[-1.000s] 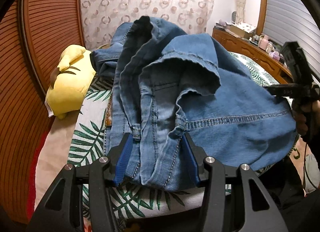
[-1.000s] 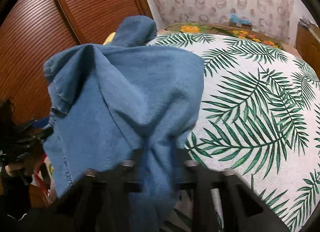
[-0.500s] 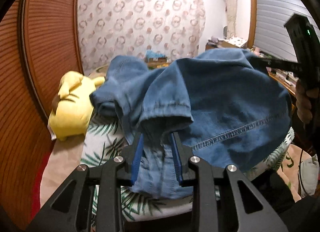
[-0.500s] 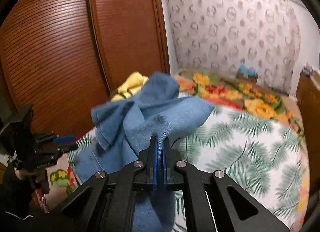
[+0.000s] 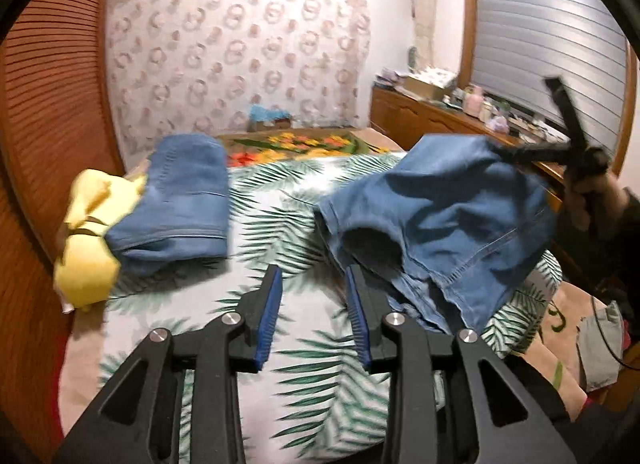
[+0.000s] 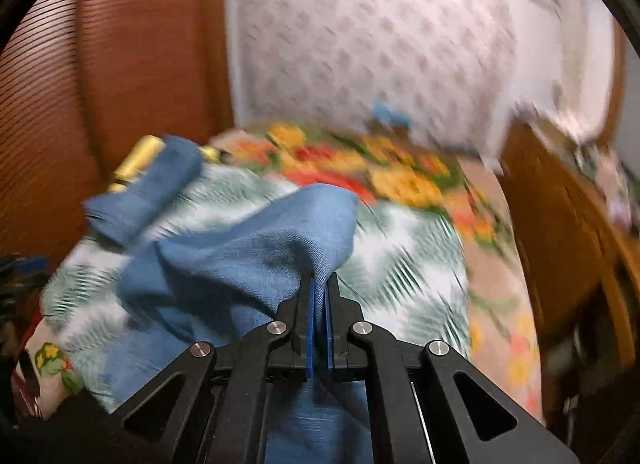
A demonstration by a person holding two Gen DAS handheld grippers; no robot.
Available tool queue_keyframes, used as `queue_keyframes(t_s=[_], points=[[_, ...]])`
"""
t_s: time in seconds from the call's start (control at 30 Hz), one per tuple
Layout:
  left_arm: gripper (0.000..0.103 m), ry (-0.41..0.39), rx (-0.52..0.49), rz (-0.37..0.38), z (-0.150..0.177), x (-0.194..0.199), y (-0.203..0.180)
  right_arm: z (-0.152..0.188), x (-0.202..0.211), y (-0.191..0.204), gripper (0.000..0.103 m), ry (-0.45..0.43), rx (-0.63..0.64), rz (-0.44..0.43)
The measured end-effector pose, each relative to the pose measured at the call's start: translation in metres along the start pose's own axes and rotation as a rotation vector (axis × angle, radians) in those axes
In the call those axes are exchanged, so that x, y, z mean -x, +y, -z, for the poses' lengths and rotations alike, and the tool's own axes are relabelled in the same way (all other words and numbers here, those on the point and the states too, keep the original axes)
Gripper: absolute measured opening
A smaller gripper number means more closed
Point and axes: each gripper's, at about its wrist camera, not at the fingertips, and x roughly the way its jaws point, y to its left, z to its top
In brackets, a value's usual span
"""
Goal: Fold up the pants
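The blue denim pants (image 5: 440,216) hang in a bunch at the right of the left wrist view, lifted off the bed by my right gripper (image 5: 504,150). In the right wrist view that gripper (image 6: 322,284) is shut on a fold of the pants (image 6: 256,256). Another piece of denim (image 5: 188,200) lies flat at the far left, partly on a yellow plush toy; I cannot tell whether it joins the lifted part. My left gripper (image 5: 314,276) is over bare sheet, its jaws opening with nothing between them.
The bed (image 5: 280,224) has a palm-leaf sheet and a floral blanket (image 5: 304,144) at its far end. The yellow plush toy (image 5: 88,248) lies by the wooden slatted doors (image 5: 48,104). A cluttered wooden dresser (image 5: 440,112) runs along the right. A hand (image 5: 588,204) holds the right gripper.
My left gripper has let go of the denim it clamped and now stands open over the sheet. The right gripper has swung right and up with its fold, pulling the pants apart.
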Motion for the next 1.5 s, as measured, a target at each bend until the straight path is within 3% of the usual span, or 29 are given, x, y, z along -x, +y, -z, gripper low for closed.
queue_keyframes(t_s=[0.07, 0.13, 0.2, 0.4, 0.57, 0.67, 0.83, 0.93, 1.07, 1.23, 1.4, 1.5], points=[[0.051, 0.019, -0.008, 0.033, -0.002, -0.016, -0.009, 0.021, -0.015, -0.024, 0.005, 0.047, -0.027, 0.043], [0.051, 0.040, -0.026, 0.059, -0.004, -0.030, -0.023, 0.035, -0.016, -0.044, 0.016, 0.050, -0.059, 0.092], [0.051, 0.051, -0.035, 0.075, -0.006, -0.039, -0.034, 0.052, -0.011, -0.062, 0.031, 0.058, -0.096, 0.084], [0.050, 0.064, -0.060, 0.161, -0.008, -0.057, -0.073, 0.103, 0.028, -0.077, 0.033, 0.020, -0.081, 0.077], [0.037, 0.152, -0.111, 0.234, 0.006, -0.077, -0.102, 0.130, 0.053, -0.061, 0.034, 0.012, -0.114, 0.047], [0.035, 0.196, -0.114, 0.203, 0.013, -0.089, -0.105, 0.126, 0.052, -0.054, 0.034, 0.009, -0.128, 0.035], [0.035, 0.201, -0.109, 0.197, 0.013, -0.093, -0.106, 0.125, 0.052, -0.047, 0.034, 0.001, -0.144, 0.021], [0.014, 0.190, -0.127, 0.173, 0.015, -0.096, -0.111, 0.124, 0.056, -0.045, 0.034, -0.001, -0.155, 0.012], [0.008, 0.086, -0.124, 0.183, 0.008, -0.069, -0.107, 0.114, 0.047, -0.040, 0.034, -0.010, -0.158, 0.015], [0.008, 0.014, -0.123, 0.246, 0.006, -0.017, -0.100, 0.106, 0.054, -0.028, 0.034, -0.040, -0.170, -0.011], [0.008, 0.047, -0.123, 0.221, 0.014, -0.011, -0.093, 0.109, 0.061, -0.009, 0.034, -0.075, -0.152, -0.044], [0.008, 0.084, -0.108, 0.223, 0.020, -0.021, -0.086, 0.116, 0.051, -0.002, 0.034, -0.048, -0.106, -0.021]])
